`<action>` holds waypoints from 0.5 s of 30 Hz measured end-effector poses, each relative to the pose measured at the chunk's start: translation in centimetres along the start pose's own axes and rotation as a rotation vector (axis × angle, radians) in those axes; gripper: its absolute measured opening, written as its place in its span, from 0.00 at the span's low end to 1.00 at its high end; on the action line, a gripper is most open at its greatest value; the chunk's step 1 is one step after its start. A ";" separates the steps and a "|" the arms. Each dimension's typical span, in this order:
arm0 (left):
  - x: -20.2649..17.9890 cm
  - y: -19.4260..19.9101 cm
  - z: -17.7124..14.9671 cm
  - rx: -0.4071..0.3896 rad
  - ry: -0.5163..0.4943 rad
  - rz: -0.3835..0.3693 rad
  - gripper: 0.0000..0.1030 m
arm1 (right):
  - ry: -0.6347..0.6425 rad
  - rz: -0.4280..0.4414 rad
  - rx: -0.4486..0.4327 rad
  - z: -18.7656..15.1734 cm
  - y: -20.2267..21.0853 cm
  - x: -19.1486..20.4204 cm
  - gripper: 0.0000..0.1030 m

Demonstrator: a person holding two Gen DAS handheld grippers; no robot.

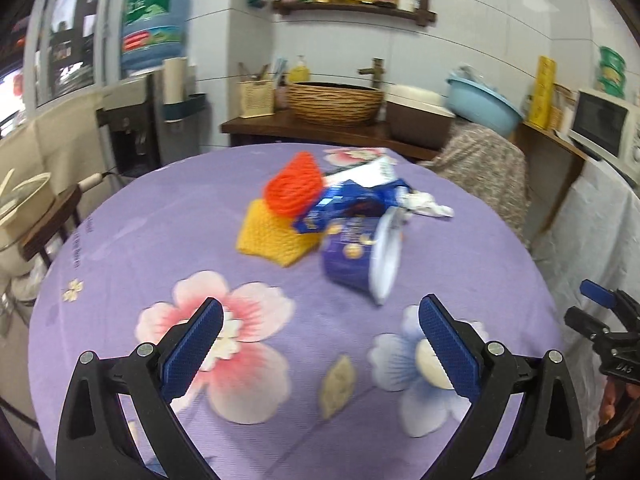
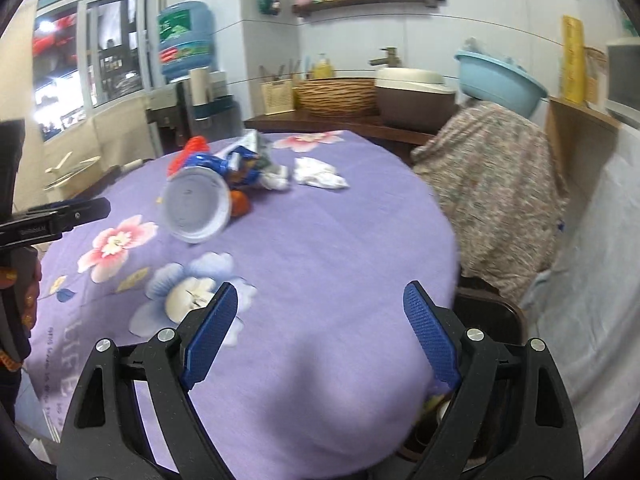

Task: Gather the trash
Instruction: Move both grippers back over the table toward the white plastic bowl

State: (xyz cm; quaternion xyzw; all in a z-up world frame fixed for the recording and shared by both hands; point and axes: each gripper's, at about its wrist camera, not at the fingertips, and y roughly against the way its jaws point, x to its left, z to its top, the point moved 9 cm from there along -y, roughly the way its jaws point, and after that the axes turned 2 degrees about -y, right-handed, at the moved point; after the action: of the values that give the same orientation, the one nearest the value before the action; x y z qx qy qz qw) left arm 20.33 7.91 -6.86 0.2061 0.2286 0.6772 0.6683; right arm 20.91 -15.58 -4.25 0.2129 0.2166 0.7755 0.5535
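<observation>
A pile of trash lies on the round table with a purple flowered cloth (image 1: pixel 160 240). It holds a blue paper cup on its side (image 1: pixel 352 256), a blue wrapper (image 1: pixel 340 204), an orange foam net (image 1: pixel 294 188), a yellow foam net (image 1: pixel 276 240) and crumpled white tissue (image 1: pixel 428 204). My left gripper (image 1: pixel 320 344) is open and empty, short of the cup. In the right wrist view the cup (image 2: pixel 196 208) shows its white bottom, and the tissue (image 2: pixel 318 174) lies behind it. My right gripper (image 2: pixel 320 332) is open and empty above the table's near right edge.
A dark bin (image 2: pixel 492 320) stands below the table's right edge. A chair draped in flowered cloth (image 2: pixel 492 184) stands at the right. A wooden counter (image 1: pixel 304 128) with a woven basket and a blue basin (image 1: pixel 480 106) is behind the table. A water dispenser (image 1: pixel 152 28) stands at the left.
</observation>
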 end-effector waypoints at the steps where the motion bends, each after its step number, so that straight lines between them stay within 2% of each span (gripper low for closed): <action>1: 0.7 0.0 -0.2 0.001 0.004 0.015 0.94 | 0.004 0.012 0.003 0.3 -0.4 0.5 0.82; 9: 6.3 -0.4 -2.1 0.035 0.100 0.068 0.94 | -0.002 0.098 0.057 2.6 -3.6 3.7 0.82; 11: 7.0 -0.6 -2.4 0.042 0.116 0.064 0.94 | -0.003 0.117 0.072 3.1 -4.3 4.5 0.82; 15: 7.3 -0.7 -2.9 0.052 0.123 0.057 0.94 | -0.033 0.210 0.107 3.9 -5.9 6.9 0.82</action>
State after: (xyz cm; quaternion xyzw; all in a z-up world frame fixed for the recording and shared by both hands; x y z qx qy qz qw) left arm 19.05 15.08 -9.85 0.1881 0.2807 0.7011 0.6280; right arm 25.63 -6.94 -3.78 0.2765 0.2248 0.8131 0.4604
